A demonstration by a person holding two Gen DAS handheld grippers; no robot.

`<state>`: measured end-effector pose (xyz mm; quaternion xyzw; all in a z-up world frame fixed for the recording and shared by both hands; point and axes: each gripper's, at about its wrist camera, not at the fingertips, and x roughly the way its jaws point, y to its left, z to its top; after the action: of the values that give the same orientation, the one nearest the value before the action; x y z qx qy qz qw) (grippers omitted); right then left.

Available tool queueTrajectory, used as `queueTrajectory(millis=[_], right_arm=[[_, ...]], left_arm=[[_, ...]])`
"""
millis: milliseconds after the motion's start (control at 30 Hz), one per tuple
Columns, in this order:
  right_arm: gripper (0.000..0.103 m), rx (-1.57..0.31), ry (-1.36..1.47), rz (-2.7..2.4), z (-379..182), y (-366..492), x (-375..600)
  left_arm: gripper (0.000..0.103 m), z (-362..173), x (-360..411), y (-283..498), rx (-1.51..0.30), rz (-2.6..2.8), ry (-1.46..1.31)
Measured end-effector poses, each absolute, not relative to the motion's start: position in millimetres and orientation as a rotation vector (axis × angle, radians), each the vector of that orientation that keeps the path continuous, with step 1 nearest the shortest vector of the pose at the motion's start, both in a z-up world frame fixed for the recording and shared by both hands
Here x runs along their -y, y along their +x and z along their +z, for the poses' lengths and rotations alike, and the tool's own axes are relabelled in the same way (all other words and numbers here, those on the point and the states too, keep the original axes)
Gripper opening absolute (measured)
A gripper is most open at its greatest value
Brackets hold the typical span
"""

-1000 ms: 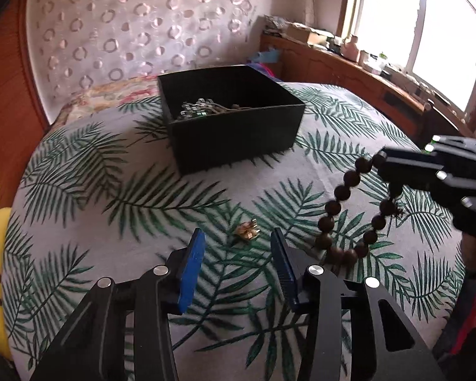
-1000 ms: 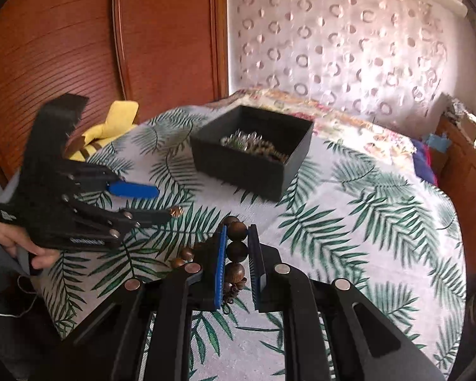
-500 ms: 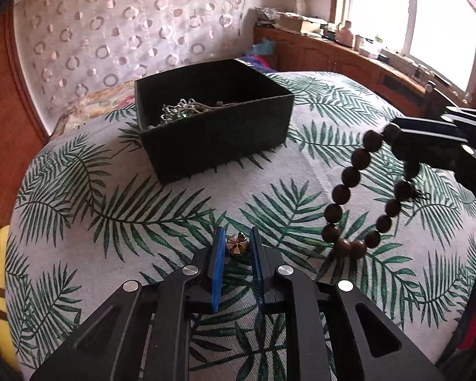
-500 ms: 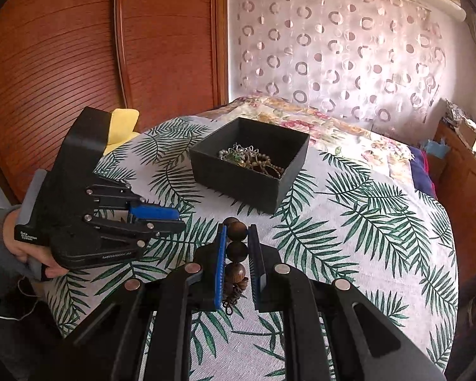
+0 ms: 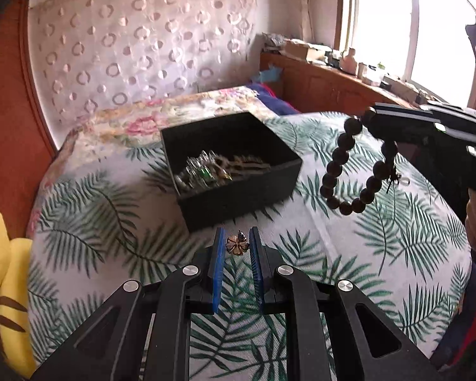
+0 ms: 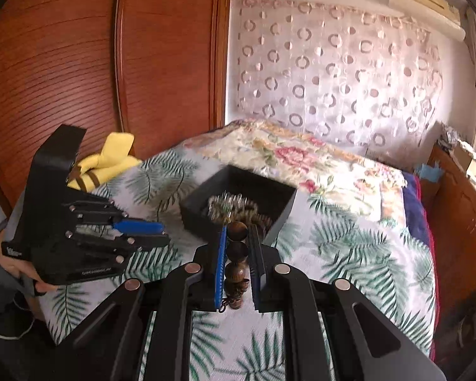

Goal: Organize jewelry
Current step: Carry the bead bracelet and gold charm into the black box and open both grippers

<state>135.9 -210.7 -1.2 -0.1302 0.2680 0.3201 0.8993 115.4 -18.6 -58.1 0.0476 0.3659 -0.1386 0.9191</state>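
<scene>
A black open box with a heap of jewelry stands on the leaf-print cloth; it also shows in the right wrist view. My left gripper is shut on a small gold flower piece and holds it above the cloth just in front of the box. My right gripper is shut on a dark wooden bead bracelet, which hangs in the air to the right of the box in the left wrist view.
The leaf-print cloth covers a round table. A yellow plush toy lies at its left edge. A flowered bed, a wooden wardrobe and a wooden sideboard under the window surround it.
My left gripper shut on the gold flower piece and lifted it off the cloth toward the box. My right gripper rose with the bracelet and moved closer to the box.
</scene>
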Motion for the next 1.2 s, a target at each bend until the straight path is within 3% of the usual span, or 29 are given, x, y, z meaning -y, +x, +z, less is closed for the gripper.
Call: queueTrajectory(millis=[367,1067,1100,1200], right_arm=[[0.015,-0.522,-0.261,0.657,22.6,180.4,187.9],[0.016,-0.649,-0.202,0.633,-21.7,208.2,183.4],[0.016,-0.646,-0.196,0.627,-21.3,205.9,186.9],[0.028,-0.629,-0.162,0.603,-19.4,198.0,197.7]], left_arm=[[0.014,-41.5,10.4,131.8,-0.718,-0.264,0.091],[0.015,-45.0,10.7,197.6,-0.727,-0.226,0.05],[0.017,-45.2,11.4,198.7,-0.724,-0.218,0.051],[0.05,-45.9,11.7,196.4,-0.712,-0.2,0.047]])
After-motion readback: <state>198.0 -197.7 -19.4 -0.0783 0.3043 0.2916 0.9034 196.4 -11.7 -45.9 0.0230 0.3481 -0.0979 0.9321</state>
